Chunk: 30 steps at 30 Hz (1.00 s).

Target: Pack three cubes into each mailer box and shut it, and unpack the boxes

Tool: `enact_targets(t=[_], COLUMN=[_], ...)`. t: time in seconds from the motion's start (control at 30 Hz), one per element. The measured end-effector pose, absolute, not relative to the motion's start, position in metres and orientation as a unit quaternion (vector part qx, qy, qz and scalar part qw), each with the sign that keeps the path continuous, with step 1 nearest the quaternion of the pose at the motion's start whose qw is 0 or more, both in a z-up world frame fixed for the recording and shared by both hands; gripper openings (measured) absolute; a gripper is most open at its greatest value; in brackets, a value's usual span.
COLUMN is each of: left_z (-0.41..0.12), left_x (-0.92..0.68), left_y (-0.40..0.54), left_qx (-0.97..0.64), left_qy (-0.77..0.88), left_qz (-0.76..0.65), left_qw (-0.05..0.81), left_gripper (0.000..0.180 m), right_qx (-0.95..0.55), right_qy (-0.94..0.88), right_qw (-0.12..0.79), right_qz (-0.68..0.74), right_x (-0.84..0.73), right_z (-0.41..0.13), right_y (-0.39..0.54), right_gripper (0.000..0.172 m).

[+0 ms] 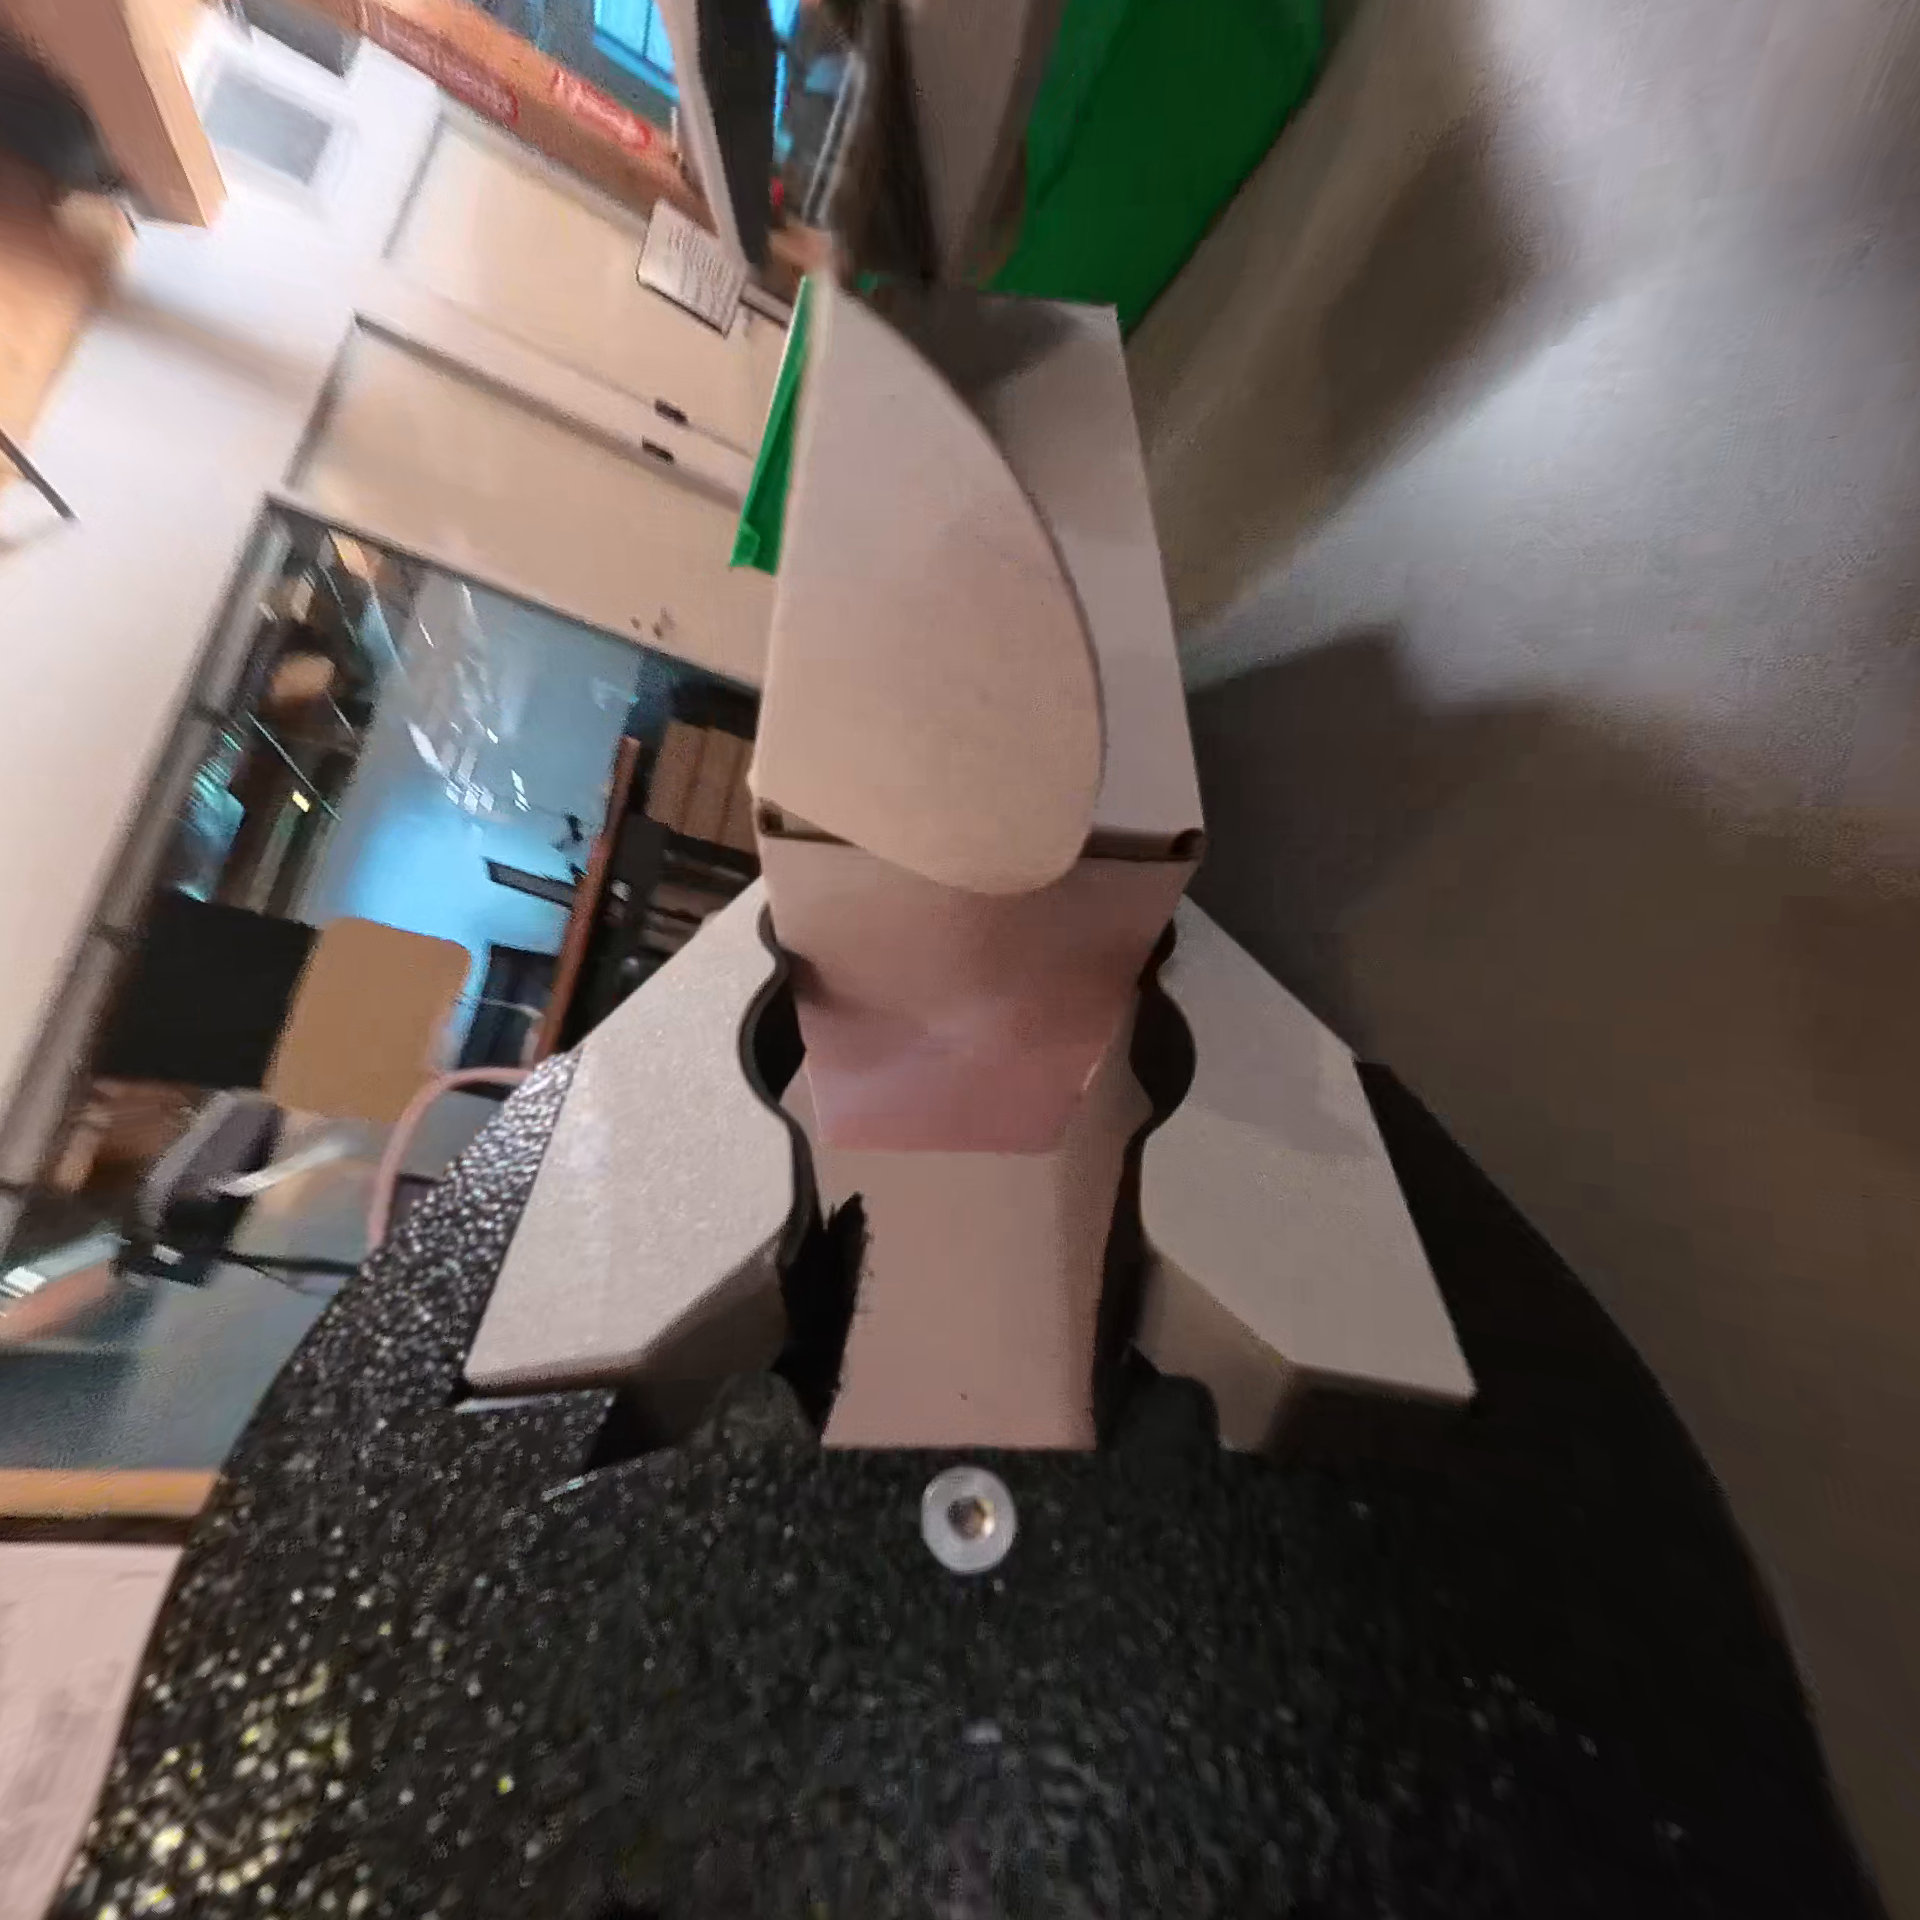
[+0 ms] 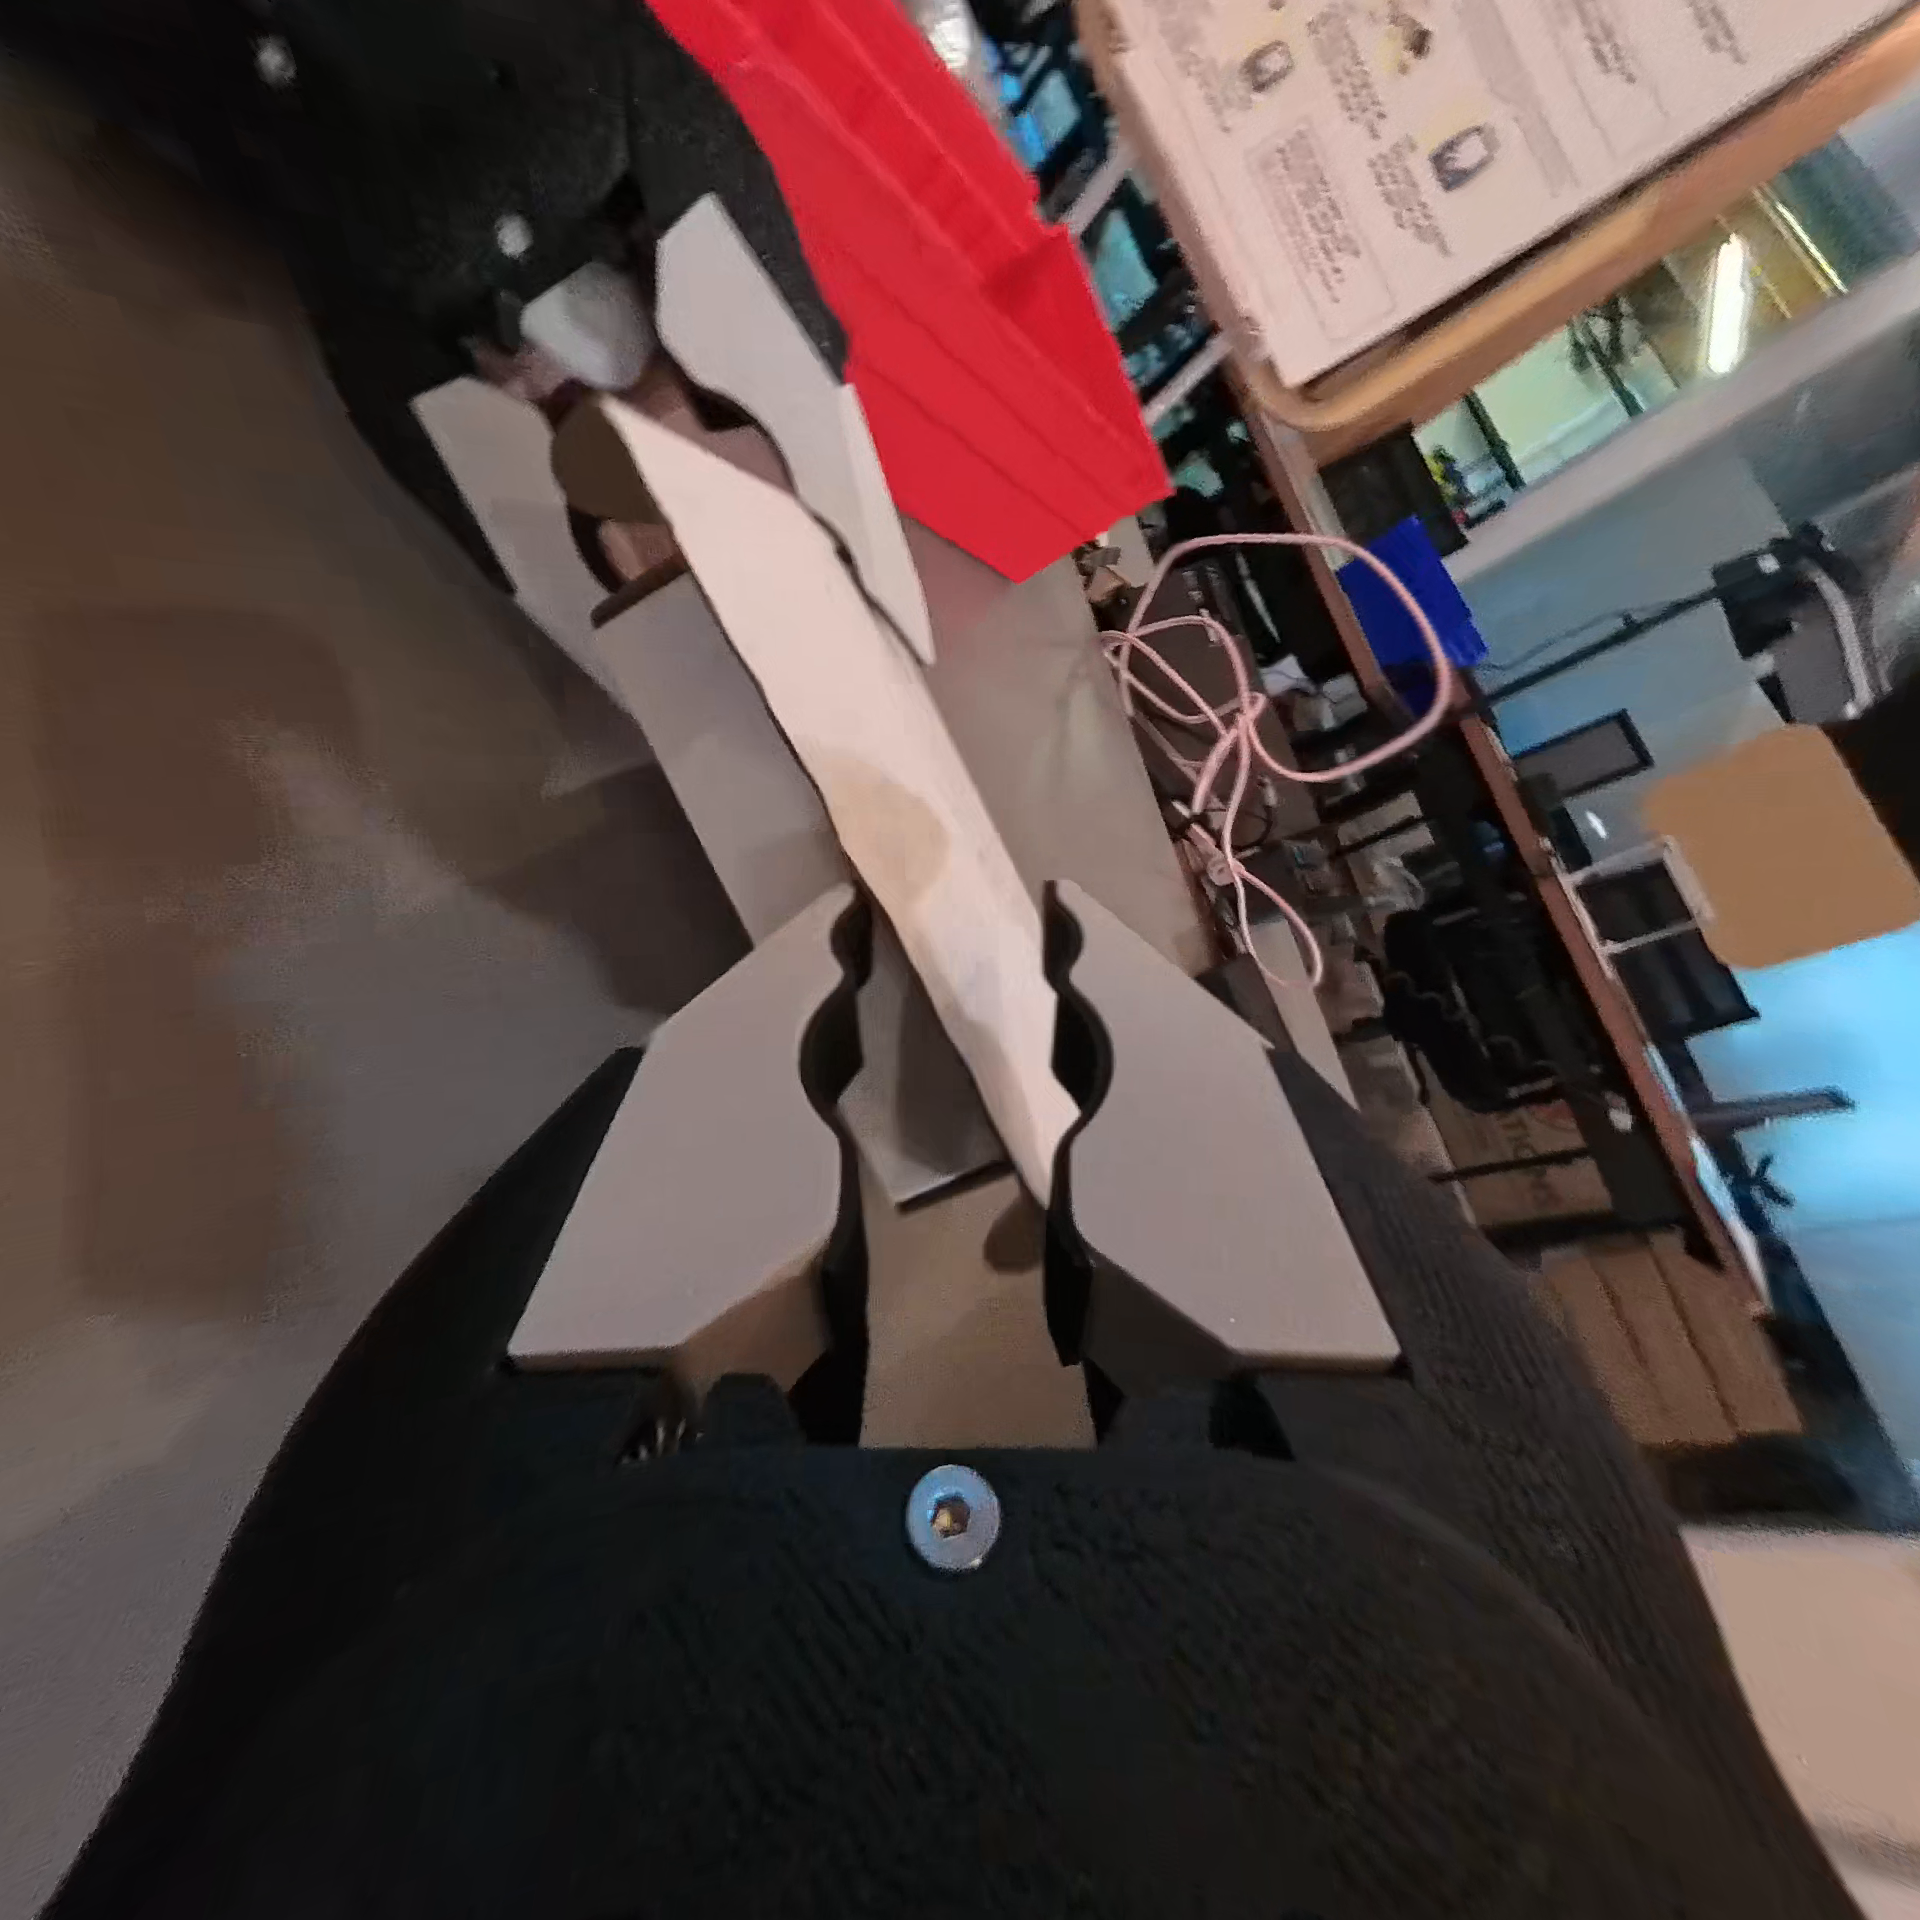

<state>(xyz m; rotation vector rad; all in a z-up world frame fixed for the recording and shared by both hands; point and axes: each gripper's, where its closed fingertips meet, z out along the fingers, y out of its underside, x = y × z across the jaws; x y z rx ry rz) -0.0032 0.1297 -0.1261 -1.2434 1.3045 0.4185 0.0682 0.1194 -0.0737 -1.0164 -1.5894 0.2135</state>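
Observation:
A brown cardboard mailer box [image 1: 935, 675] fills the middle of the left wrist view, with a rounded flap folded over its side. My left gripper [image 1: 971, 935] is shut on the box, one fingertip against each side wall. The box also shows in the right wrist view [image 2: 717, 727], with my left gripper [image 2: 748, 644] clamped across it. A pale cardboard flap [image 2: 883, 748] of the box runs slantwise between the fingers of my right gripper [image 2: 951, 914]. It touches only the right finger [image 2: 1143, 1091]; there is a gap at the other pad, so that gripper is open.
A green object [image 1: 1143, 135] lies beyond the box in the left wrist view. A red object [image 2: 956, 312] lies beyond it in the right wrist view. A pink cable [image 2: 1247, 727] and cluttered shelves are to the right. The views are tilted and blurred. The left gripper's tips are roughly 10 centimeters from the right gripper's.

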Motion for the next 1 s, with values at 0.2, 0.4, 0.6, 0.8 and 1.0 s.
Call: enact_targets(t=[0.2,0.4,0.6,0.8,1.0], left_z=[-0.120,-0.116,-0.123,-0.124,-0.124], left_x=[-0.006,-0.008,-0.025,-0.030,-0.032], left_y=[0.156,0.187,0.180,0.181,0.182], left_qx=[-0.651,-0.696,-0.715,-0.724,-0.734], left_qy=[0.465,0.386,0.361,0.348,0.333], left_qz=[0.054,-0.036,-0.059,-0.068,-0.075], left_qw=[0.598,0.604,0.596,0.591,0.586], left_gripper=[0.062,0.062,0.062,0.062,0.061], right_qx=[-0.554,-0.645,-0.726,-0.735,-0.738], right_qy=[-0.523,-0.461,-0.493,-0.533,-0.504], right_qw=[0.635,0.589,0.449,0.390,0.408], right_qz=[0.130,0.157,0.167,0.151,0.189], right_x=[0.097,0.093,0.071,0.057,0.047], right_z=[-0.025,-0.005,-0.028,-0.056,-0.051], right_y=[0.169,0.221,0.248,0.256,0.268], right_gripper=[0.033,0.032,0.033,0.023,0.000])
